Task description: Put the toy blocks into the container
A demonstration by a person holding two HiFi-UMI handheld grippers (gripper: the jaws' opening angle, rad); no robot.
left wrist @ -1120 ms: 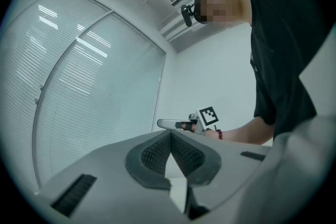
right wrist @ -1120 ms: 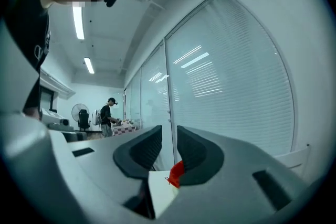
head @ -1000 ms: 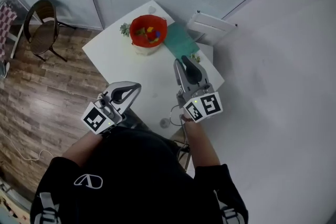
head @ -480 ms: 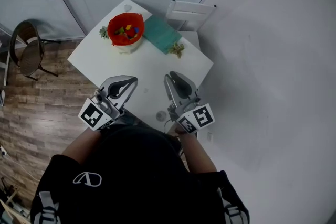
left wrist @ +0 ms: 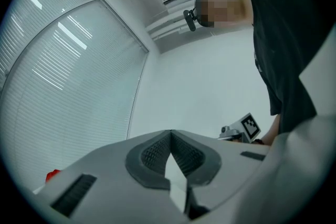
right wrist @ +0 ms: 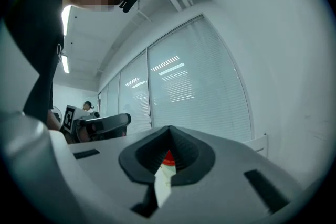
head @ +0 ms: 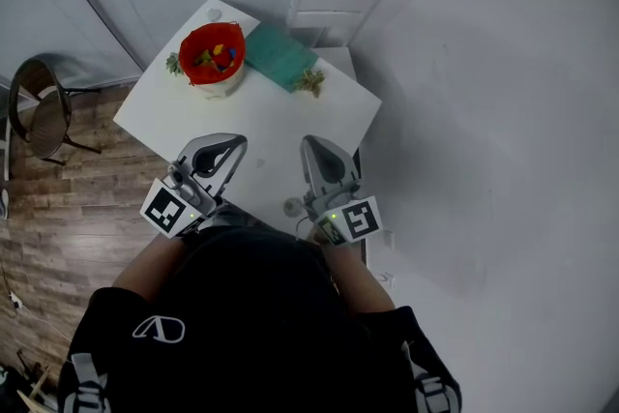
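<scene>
Blocks (head: 215, 56) of several colours are lying inside the red container (head: 187, 53), which is standing at the far left corner of the white table (head: 261, 121), well apart from both of your tools. You are holding the left gripper (head: 239, 143) over the near edge of the table, pointing towards the container. In the left gripper view its jaws are pressing together at the tip with nothing between them (left wrist: 170, 132), and a sliver of the red container is peeking out low at the left (left wrist: 52, 174). You are keeping the right gripper (head: 309, 142) beside it, also over the near edge. Its jaws have just been closing and are now meeting at the tip, clenched on nothing (right wrist: 169, 128). Through the small gap behind the tips, the right gripper view is showing the red container far off (right wrist: 168, 157). A teal mat (head: 279, 55) is lying just beside the container, with a small plant (head: 311, 83) sitting at the mat's right end. A white chair (head: 327, 13) is standing behind the table, and a brown chair (head: 37, 106) is standing on the wooden floor (head: 68, 208) to the left.
</scene>
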